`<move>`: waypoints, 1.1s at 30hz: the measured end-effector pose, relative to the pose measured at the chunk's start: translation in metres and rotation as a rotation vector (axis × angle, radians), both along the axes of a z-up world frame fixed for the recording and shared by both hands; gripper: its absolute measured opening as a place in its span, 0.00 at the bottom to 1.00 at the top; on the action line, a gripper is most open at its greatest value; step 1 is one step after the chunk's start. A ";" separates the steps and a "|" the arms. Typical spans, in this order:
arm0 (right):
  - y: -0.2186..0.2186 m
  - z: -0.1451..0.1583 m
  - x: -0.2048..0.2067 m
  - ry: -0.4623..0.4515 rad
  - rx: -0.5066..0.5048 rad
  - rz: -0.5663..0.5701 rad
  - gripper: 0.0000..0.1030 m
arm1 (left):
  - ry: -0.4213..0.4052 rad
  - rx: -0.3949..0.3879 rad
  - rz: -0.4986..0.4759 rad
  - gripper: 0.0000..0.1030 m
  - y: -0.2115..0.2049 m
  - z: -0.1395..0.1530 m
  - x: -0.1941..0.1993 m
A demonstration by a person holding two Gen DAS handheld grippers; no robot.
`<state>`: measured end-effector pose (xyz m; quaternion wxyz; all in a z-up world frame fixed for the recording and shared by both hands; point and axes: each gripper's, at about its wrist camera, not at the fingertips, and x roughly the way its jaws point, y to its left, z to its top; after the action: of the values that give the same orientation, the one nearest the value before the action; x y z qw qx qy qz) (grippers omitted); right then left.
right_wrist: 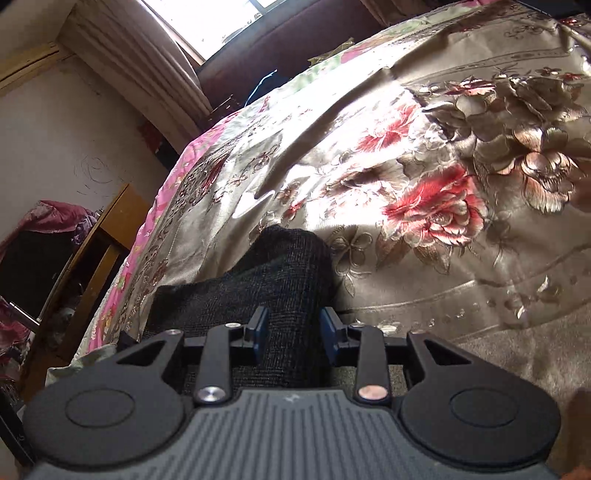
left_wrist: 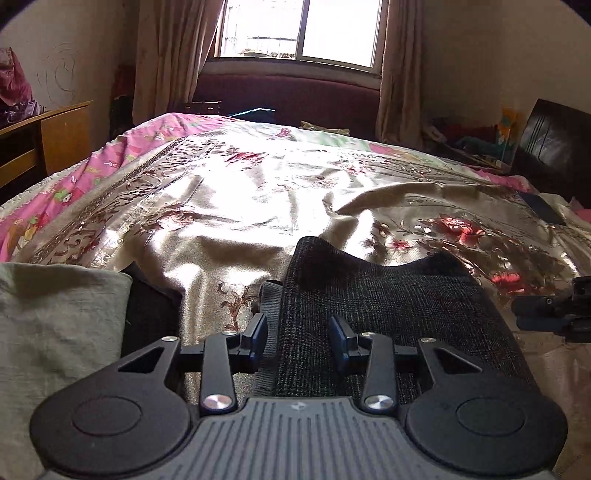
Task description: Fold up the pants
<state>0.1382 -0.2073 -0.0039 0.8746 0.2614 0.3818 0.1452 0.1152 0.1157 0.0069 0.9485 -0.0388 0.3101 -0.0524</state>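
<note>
Dark charcoal pants point(left_wrist: 388, 295) lie on the bed's gold floral cover point(left_wrist: 221, 206). My left gripper point(left_wrist: 301, 334) is open, its jaws straddling the pants' left edge near the waistband. In the right wrist view the same pants point(right_wrist: 284, 273) rise in a fold between the fingers of my right gripper point(right_wrist: 291, 332), which is open around the fabric without pinching it. The right gripper also shows in the left wrist view point(left_wrist: 554, 310) at the pants' right side.
A grey-green folded cloth point(left_wrist: 55, 332) lies at the near left, with a black garment point(left_wrist: 151, 314) beside it. A wooden desk point(left_wrist: 44, 136) stands left of the bed. A window with curtains point(left_wrist: 299, 29) is at the far end. A pink sheet point(left_wrist: 55, 195) edges the bed.
</note>
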 end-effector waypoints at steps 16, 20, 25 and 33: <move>-0.001 -0.041 0.007 0.099 0.201 0.135 0.46 | 0.158 -0.031 -0.064 0.64 0.007 -0.001 0.015; 0.016 -0.041 0.011 0.066 0.160 0.164 0.57 | 0.157 -0.045 -0.048 0.83 0.010 -0.011 0.021; 0.026 -0.041 0.013 0.035 0.135 0.187 0.58 | 0.171 -0.112 -0.037 0.97 0.024 -0.019 0.025; 0.021 -0.041 0.013 0.038 0.130 0.200 0.41 | 0.169 -0.046 -0.089 0.90 -0.008 -0.016 0.015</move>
<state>0.1508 -0.1859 -0.0451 0.8296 0.2808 0.4122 0.2511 0.1300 0.1078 -0.0091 0.9146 -0.0507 0.3890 -0.0982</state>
